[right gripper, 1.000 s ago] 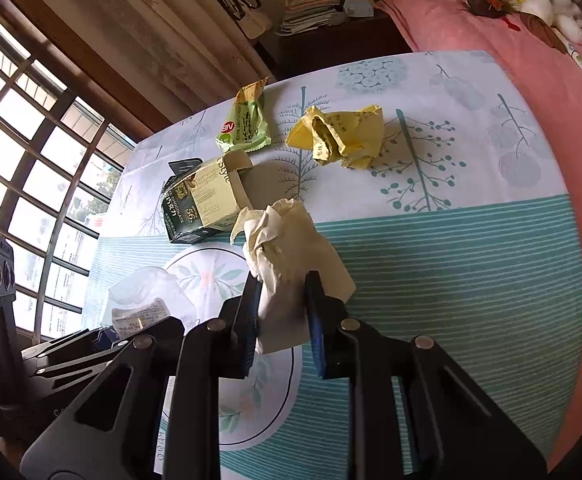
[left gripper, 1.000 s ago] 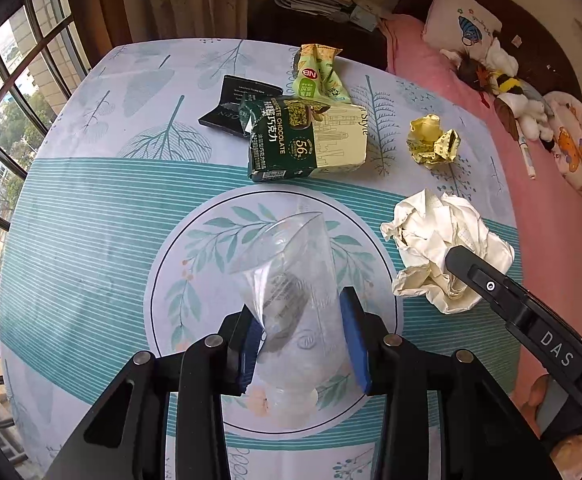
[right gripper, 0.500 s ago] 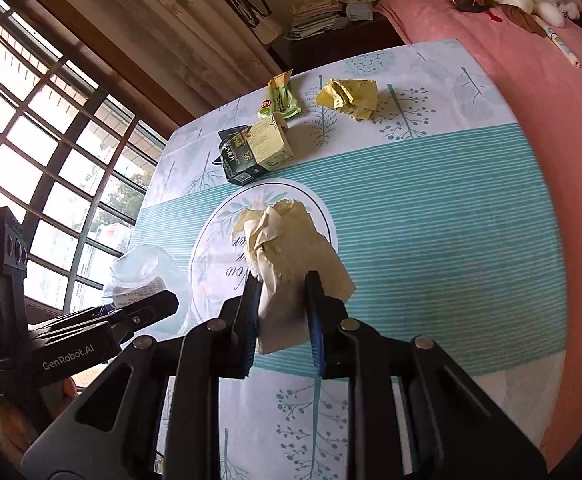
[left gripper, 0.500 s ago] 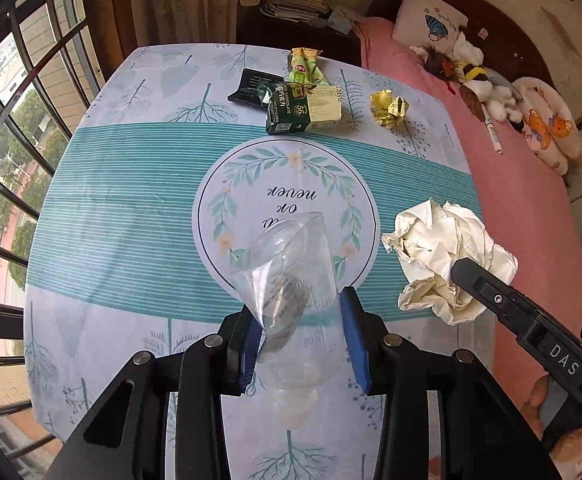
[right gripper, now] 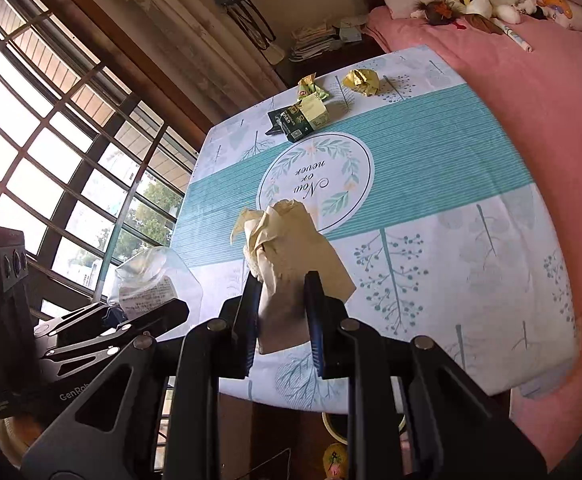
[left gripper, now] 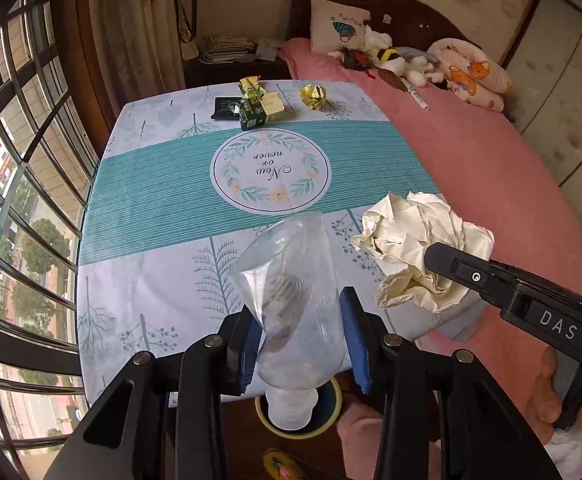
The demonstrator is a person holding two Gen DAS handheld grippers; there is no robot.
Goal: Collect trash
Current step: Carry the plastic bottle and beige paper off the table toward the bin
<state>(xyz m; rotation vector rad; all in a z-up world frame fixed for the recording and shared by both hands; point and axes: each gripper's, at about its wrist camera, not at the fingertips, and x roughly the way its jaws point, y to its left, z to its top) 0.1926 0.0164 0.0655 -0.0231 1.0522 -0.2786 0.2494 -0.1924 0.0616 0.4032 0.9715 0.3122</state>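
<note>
My left gripper (left gripper: 297,312) is shut on a crushed clear plastic bottle (left gripper: 287,276), whose neck points down toward the camera. It hangs over the near edge of the table (left gripper: 163,184). My right gripper (right gripper: 283,292) is shut on a crumpled cream paper wad (right gripper: 291,240). In the left wrist view that paper wad (left gripper: 411,240) sits close to the right of the bottle. Left on the far side of the table are a green chocolate box (left gripper: 261,112), a green-yellow wrapper (left gripper: 251,85), a yellow paper ball (left gripper: 314,96) and a black packet (left gripper: 222,108).
A round dark container with a pale rim (left gripper: 331,416) stands on the floor just below the table's near edge. A pink bed (left gripper: 491,152) with soft toys runs along the right. Barred windows (left gripper: 19,160) line the left side.
Both grippers have drawn back from the table's middle toward its near edge and risen, still carrying the bottle and the paper. The table's edge and the floor have come into view.
</note>
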